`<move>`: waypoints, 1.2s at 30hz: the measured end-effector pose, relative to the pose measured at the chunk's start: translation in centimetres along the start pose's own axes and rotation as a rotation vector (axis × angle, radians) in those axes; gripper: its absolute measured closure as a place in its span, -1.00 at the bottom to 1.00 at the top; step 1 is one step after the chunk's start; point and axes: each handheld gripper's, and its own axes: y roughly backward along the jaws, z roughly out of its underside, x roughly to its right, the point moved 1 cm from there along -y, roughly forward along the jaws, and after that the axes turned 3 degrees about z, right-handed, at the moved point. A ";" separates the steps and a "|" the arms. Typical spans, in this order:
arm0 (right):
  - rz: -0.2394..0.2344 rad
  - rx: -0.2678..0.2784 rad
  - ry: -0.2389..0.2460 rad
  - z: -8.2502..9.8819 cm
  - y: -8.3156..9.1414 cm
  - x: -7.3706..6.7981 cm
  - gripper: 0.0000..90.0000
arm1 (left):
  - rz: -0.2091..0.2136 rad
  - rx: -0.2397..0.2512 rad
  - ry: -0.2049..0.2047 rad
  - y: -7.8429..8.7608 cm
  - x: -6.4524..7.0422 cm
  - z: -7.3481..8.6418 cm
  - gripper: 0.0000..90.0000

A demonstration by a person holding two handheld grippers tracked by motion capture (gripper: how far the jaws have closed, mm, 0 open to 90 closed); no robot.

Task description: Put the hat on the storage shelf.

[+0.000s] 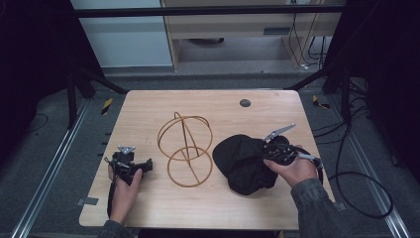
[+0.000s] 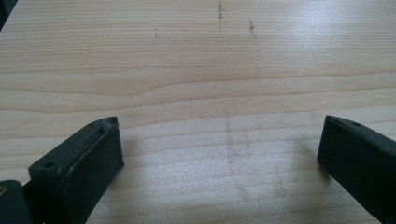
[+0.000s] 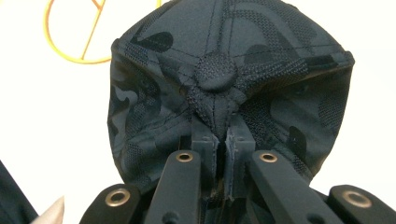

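Note:
A black cap (image 1: pixel 242 161) lies on the wooden table (image 1: pixel 148 104), right of centre. My right gripper (image 1: pixel 270 151) is shut on its crown; in the right gripper view the jaws pinch the dark patterned fabric (image 3: pixel 219 135) just below the cap's top button (image 3: pixel 215 70). A wire stand (image 1: pixel 184 148) made of gold-coloured rings and hoops stands at the middle of the table, left of the cap. My left gripper (image 1: pixel 147 164) rests near the table's left front, held by a hand. Its jaws are open over bare wood, and its fingers (image 2: pixel 88 158) hold nothing.
A small dark round disc (image 1: pixel 245 103) is set in the table near its far edge. A black cable (image 1: pixel 356 188) trails off the right side onto the floor. Black frame bars (image 1: pixel 341 84) stand beside the table's far corners.

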 end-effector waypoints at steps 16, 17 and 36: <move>-0.047 0.084 -0.071 -2.8 4.5 1.7 0.92 | 0.002 0.000 -0.003 0.0 0.0 0.0 -1.00; -0.043 0.091 -0.075 -3.1 5.0 1.8 0.92 | 0.002 0.000 -0.003 0.0 0.0 0.0 -1.00; 0.001 0.266 -0.110 -5.8 11.9 2.6 0.92 | 0.003 0.003 0.001 0.0 0.1 0.0 -1.00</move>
